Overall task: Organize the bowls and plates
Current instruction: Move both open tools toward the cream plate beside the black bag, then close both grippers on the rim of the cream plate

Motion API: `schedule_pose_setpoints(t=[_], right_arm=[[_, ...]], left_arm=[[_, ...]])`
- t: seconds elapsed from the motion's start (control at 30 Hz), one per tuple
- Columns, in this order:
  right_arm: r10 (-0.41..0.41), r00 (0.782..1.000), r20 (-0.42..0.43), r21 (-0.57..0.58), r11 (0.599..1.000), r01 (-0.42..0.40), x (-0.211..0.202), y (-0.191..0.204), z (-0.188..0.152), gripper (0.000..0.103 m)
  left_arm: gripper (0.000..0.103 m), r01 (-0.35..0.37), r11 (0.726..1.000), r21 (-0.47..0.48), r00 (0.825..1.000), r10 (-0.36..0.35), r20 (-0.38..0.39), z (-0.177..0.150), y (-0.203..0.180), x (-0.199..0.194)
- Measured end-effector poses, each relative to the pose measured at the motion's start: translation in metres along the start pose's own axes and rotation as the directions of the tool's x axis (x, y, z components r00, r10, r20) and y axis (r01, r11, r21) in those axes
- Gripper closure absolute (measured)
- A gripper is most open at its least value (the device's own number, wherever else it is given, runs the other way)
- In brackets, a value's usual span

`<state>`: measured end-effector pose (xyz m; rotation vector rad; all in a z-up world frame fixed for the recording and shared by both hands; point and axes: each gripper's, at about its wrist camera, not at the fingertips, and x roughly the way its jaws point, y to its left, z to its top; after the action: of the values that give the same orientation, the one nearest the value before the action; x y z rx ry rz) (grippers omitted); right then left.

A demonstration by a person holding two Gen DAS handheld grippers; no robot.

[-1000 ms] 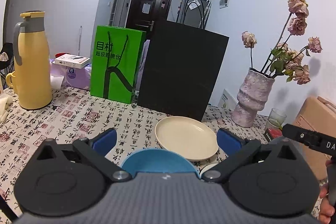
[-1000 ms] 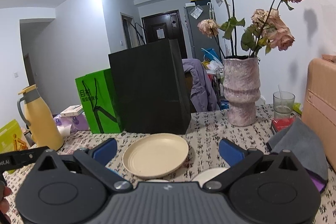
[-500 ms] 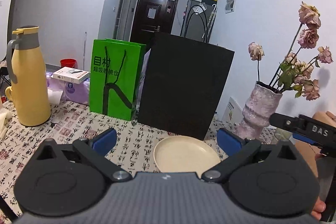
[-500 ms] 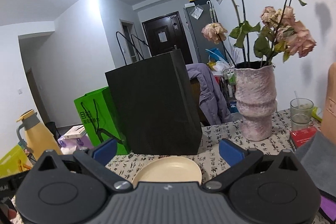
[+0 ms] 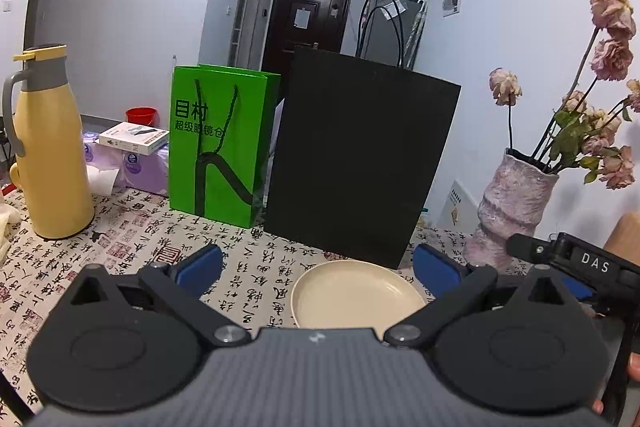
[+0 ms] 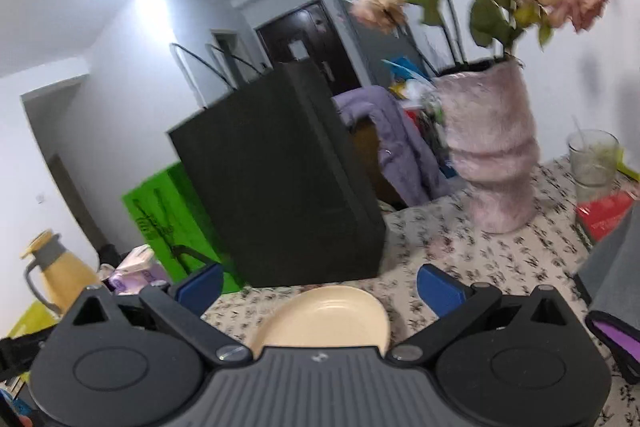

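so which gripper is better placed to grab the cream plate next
Probably the left gripper: open, with the cream plate sharp and near-centred between its fingers. The right gripper is open too, but its view is tilted and blurred.

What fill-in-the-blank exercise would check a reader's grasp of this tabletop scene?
1. The round cream plate lies on the patterned tablecloth in front of the tall ____ paper bag.
2. Both the left gripper and the right gripper are ____.
3. The textured pink vase holds dried ____.

Missing words: black; open; flowers
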<state>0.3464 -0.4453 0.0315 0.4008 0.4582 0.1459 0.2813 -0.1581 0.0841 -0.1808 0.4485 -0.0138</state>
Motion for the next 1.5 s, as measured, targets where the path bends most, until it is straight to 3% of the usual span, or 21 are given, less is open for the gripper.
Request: schedule_pose_setpoints(t=[0.47,0.83,1.0,1.13,1.4,1.5], right_arm=[[-0.048,0.986,-0.159,0.069,0.996,0.060,0.052,-0.035,-0.012,0.000],[-0.071,0.970,-0.232,0.091,0.991,0.094,0.084,-0.036,-0.027,0.000],[-0.100,0.959,-0.264,0.061,0.991,0.120,0.097,-0.028,-0.037,0.000],[-0.123,0.948,-0.294,0.024,0.990,0.136,0.109,-0.020,-0.048,0.011],[-0.165,0.930,-0.327,-0.018,0.985,0.169,0.126,-0.013,-0.066,0.035],[-0.177,0.928,-0.329,-0.043,0.984,0.172,0.131,-0.010,-0.071,0.041]], left_arm=[[0.000,-0.089,0.996,0.008,0.993,0.089,-0.071,-0.002,-0.022,0.050],[0.000,-0.174,0.985,-0.015,0.970,0.169,-0.172,0.001,-0.009,0.117],[0.000,-0.214,0.977,0.010,0.949,0.210,-0.237,-0.008,-0.005,0.145],[0.001,-0.226,0.974,0.034,0.927,0.225,-0.300,-0.018,-0.002,0.169],[0.024,-0.253,0.964,0.086,0.874,0.265,-0.408,-0.036,0.001,0.206],[0.025,-0.264,0.959,0.105,0.863,0.283,-0.418,-0.042,0.001,0.213]])
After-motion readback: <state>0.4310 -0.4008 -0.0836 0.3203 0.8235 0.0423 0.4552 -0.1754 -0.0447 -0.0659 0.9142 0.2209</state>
